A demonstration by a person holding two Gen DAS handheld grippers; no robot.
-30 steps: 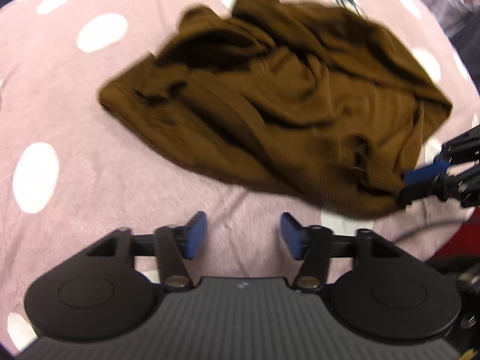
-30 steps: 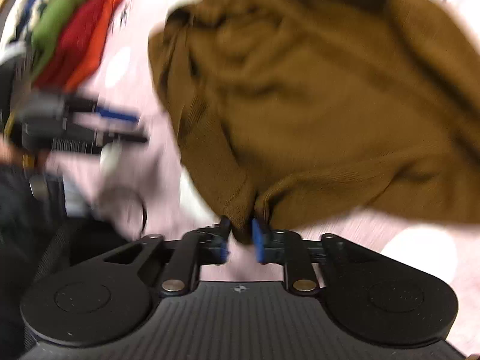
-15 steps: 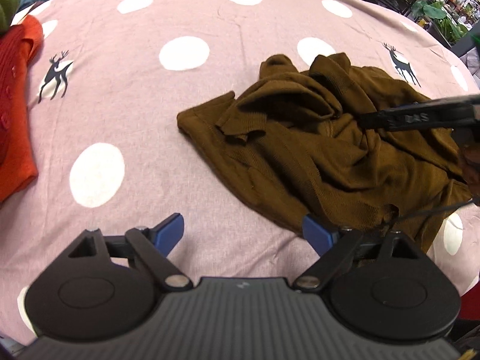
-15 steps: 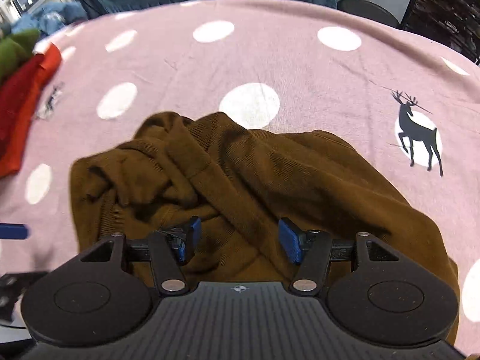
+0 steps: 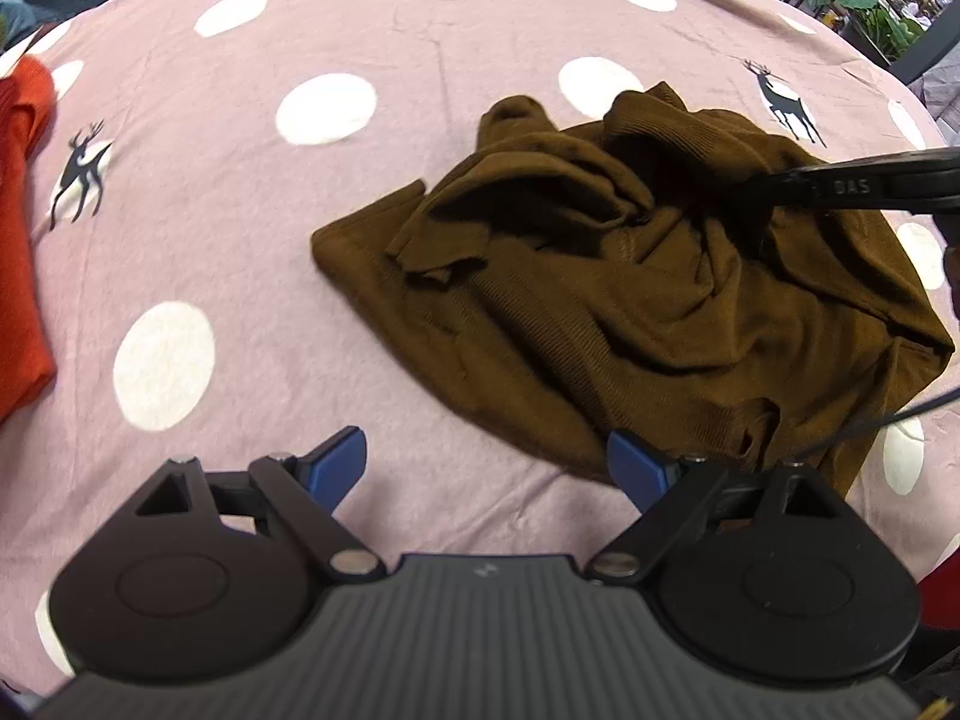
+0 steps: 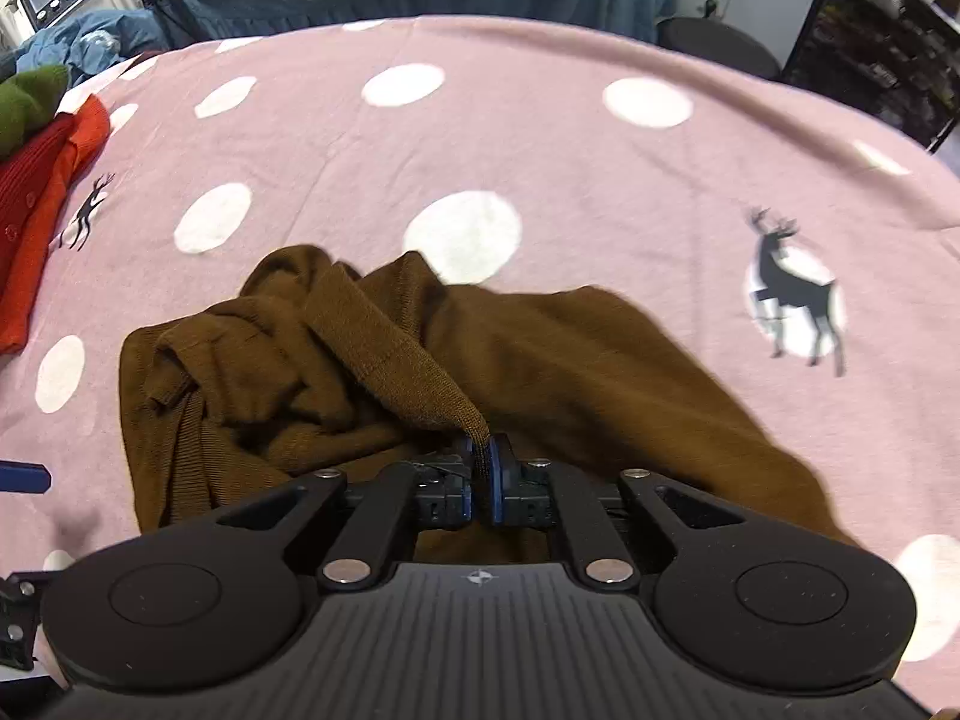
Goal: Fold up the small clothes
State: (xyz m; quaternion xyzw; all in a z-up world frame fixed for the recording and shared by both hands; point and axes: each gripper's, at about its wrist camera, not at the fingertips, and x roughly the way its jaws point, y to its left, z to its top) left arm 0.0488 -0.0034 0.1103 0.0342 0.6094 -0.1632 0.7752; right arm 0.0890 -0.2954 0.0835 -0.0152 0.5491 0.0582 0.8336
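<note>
Left wrist view looks down on a pink cloth [image 5: 252, 240] printed with white dots and small dark deer. A crumpled brown knit garment [image 5: 600, 312] lies on it, right of centre, bunched into folds with one flat edge reaching out to the left. The left gripper [image 5: 486, 465] hovers at the near edge of the scene, its two blue-padded fingers spread wide apart over bare pink cloth with nothing between them. Its right pad sits just beside the garment's near hem. A folded orange-red garment [image 5: 18, 252] lies at the far left edge, well apart from the brown one. A black arm of the other tool crosses in from the right, above the brown garment's far folds.

From the right wrist view, the right gripper [image 6: 482, 459] is closing, with its blue pads pressed together on a narrow strip of the brown garment [image 6: 384, 348]. That strip rises from the heap and tapers into the pinch. The rest of the garment spreads left and right beneath the tool on the pink cloth [image 6: 540, 150]. At the far left sit the orange-red garment [image 6: 36, 228] and a green one [image 6: 30, 102] behind it. A dark deer print shows to the right.
</note>
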